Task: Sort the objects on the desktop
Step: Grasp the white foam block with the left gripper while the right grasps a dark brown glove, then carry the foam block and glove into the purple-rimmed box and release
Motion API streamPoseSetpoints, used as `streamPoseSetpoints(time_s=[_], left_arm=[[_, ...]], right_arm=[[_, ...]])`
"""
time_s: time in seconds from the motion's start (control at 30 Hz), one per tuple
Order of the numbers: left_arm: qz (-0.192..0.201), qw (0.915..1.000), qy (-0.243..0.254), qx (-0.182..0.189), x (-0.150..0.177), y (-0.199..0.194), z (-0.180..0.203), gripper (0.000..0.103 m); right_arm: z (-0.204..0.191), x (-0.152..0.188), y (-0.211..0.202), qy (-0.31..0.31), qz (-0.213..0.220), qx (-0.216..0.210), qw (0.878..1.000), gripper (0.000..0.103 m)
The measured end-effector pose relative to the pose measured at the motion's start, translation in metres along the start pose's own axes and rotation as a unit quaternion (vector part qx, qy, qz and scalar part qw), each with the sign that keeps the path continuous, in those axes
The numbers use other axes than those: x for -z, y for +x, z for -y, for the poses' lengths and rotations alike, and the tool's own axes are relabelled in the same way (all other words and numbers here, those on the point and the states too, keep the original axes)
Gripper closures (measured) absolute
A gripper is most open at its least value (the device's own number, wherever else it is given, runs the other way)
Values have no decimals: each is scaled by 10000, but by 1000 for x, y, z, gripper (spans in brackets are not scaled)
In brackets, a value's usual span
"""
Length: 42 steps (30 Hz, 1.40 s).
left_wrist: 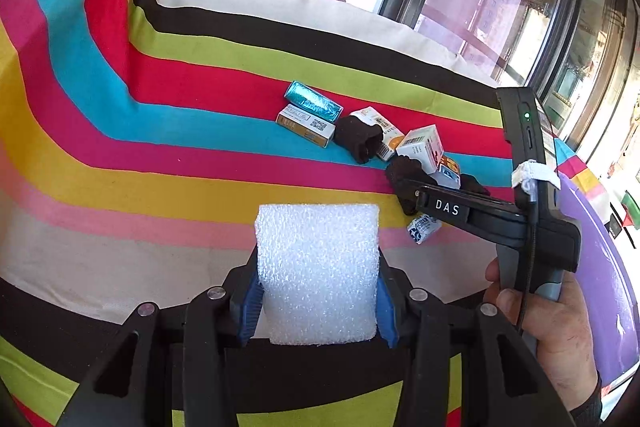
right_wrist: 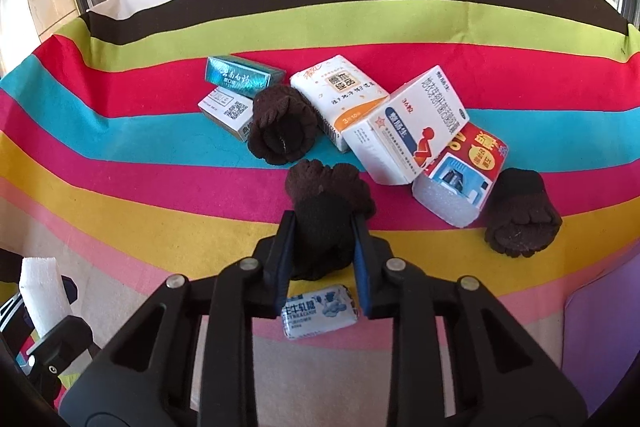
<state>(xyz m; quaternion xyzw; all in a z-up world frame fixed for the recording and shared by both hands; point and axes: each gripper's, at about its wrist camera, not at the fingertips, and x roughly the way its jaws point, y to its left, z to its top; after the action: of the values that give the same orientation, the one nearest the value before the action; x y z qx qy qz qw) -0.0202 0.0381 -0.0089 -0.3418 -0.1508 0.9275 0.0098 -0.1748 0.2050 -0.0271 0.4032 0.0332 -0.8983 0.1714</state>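
The left tongs (left_wrist: 318,291) are clamped on a white block of bubbly packing foam (left_wrist: 318,267), their blue pads pressing its two sides; the block stands upright between them, held above the table, which is covered by a cloth in broad coloured stripes (left_wrist: 160,163); from the right wrist the same block shows at the far left edge (right_wrist: 40,291).

The right tongs (right_wrist: 323,227) are closed on a dark brown knitted glove rolled into a bundle (right_wrist: 324,203); the blue pads (right_wrist: 285,259) press its near end from both sides while it lies across the magenta and yellow stripes; a hand (left_wrist: 556,323) grips the handle of these tongs at the right of the left wrist view.

Just under the right tongs lies a small blue-and-white wrapped candy (right_wrist: 318,311), on the pale pink stripe, near the glove; I cannot tell whether the two touch.

Beyond, a loose cluster sits on the red and turquoise stripes; a shiny teal foil box (right_wrist: 240,75) rests against a small white box with a QR code (right_wrist: 226,111); a second rolled brown glove (right_wrist: 280,131) lies beside them, touching a white tissue pack with an orange band (right_wrist: 340,95); a white medicine box with a red figure (right_wrist: 408,131) leans tilted over a red-and-yellow pack (right_wrist: 468,167); a third brown glove (right_wrist: 520,215) lies just right of that pack.

A lilac panel (right_wrist: 600,327) lies at the right edge.
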Motion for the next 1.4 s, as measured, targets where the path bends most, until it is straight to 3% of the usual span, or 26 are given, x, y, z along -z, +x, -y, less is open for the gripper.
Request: streamPoseSetpoints(time_s=[0.3,0.47,0.87,1.0,1.1,1.27,1.4], left_arm=[[99,9995,51,291,7,-1,17,56],[249,9985,176,449,9,-11,29,56],[504,9903,617,1134,15,-45,83,56],[543,9845,826,1450,14,-56,112,56],[587,9781,1073,1686,11,-63,143,56],[577,9624,1539,2161,12,-71,198,56],[467,9529,1847,2361,13,-66,238,56]], right_arm=[[25,8,-39,125,524,244,9982,80],[16,9,-73,-4,791,353,9962,80],[20,51,-199,-287,1005,426,9936,80],[44,60,-237,-221,1020,663,9923,80],[69,70,-261,-171,1025,1103,9885,80],[118,95,-276,150,837,1464,9856,80],[150,115,-271,472,631,1484,9858,80]])
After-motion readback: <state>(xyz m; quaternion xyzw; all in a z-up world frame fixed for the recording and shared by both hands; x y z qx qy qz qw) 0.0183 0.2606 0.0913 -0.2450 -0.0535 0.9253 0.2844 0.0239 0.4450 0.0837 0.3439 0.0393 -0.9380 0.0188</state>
